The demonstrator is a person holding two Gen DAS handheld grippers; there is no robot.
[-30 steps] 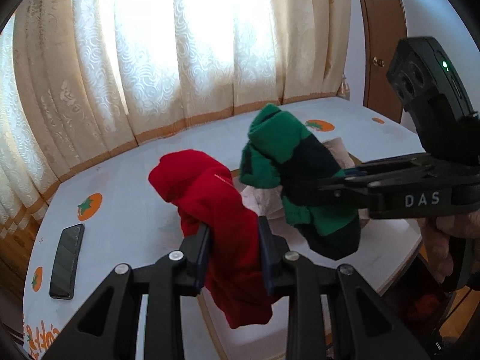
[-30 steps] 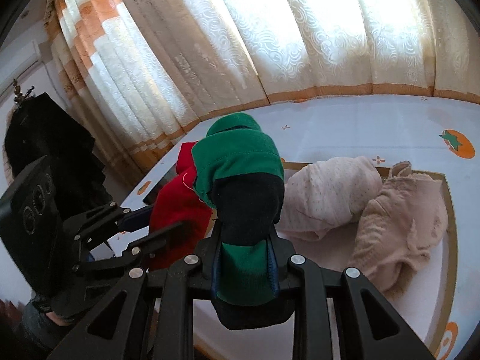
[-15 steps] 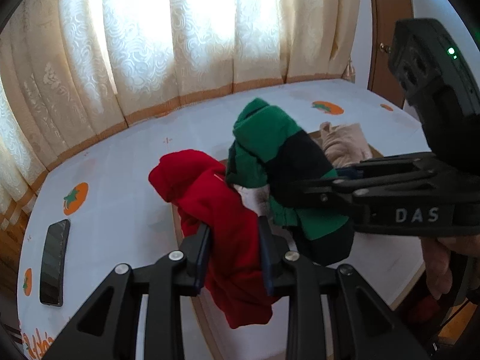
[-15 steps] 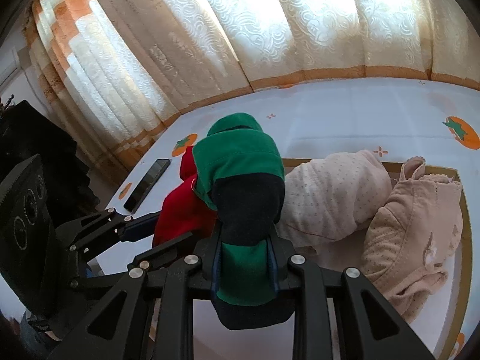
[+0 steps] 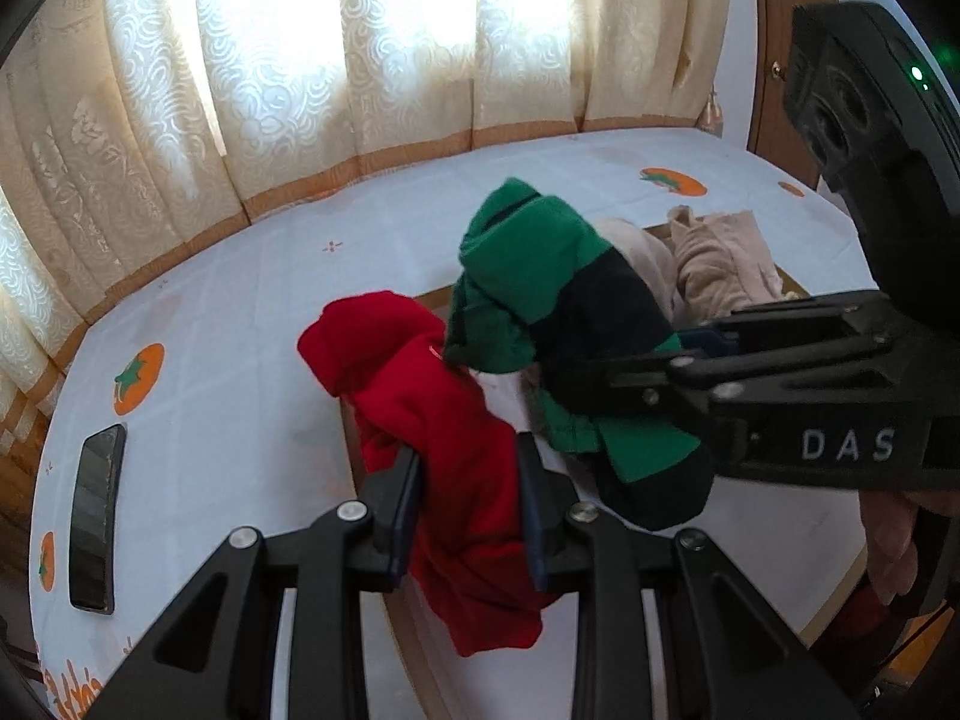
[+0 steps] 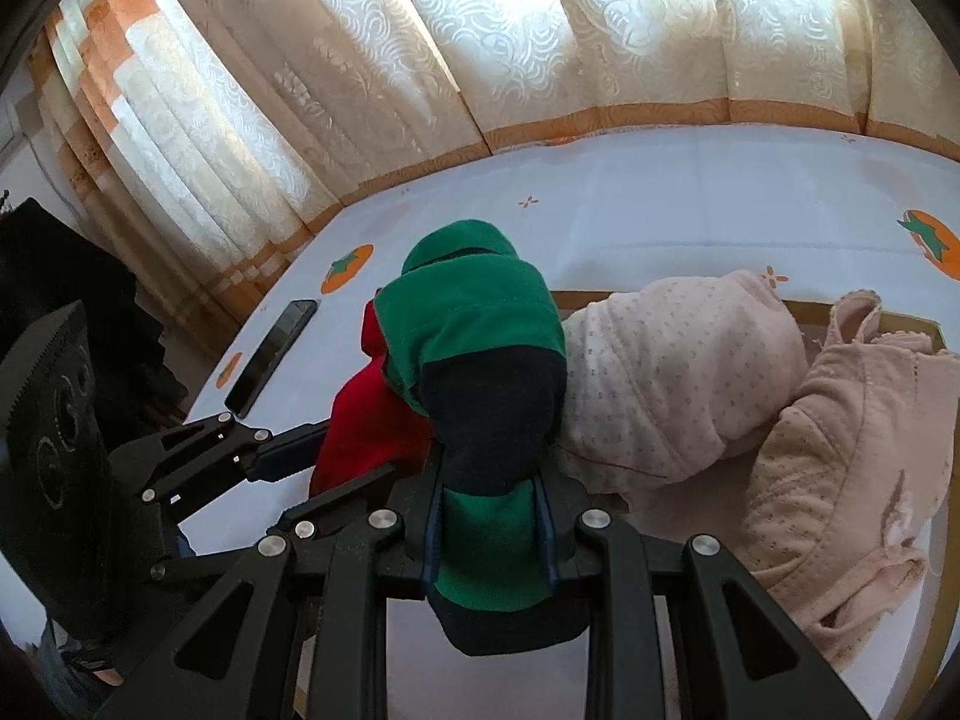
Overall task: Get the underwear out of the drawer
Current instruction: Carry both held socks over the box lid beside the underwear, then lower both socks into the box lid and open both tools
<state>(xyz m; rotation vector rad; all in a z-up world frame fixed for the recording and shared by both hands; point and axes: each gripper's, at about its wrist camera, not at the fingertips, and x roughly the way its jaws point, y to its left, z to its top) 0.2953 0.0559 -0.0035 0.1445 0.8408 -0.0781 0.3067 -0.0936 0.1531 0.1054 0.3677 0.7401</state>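
Curtains [image 6: 540, 48] fill the back of both views. Below them I see the white table [image 5: 240, 312] with its orange fruit prints. Set into its near side is the open drawer [image 6: 924, 324], wood-rimmed; a pale dotted garment [image 6: 678, 372] and a beige garment [image 6: 840, 450] lie in it.

My left gripper [image 5: 468, 498] has its jaws clamped on the red underwear [image 5: 432, 408], held up above the drawer's left edge, cloth bunched above the jaws and hanging below them. My right gripper [image 6: 489, 516] has its jaws pinched on the green-and-black underwear [image 6: 480, 360], raised just right of the red piece, nearly touching it.

A dark phone [image 5: 93, 516] lies flat at the table's left end.
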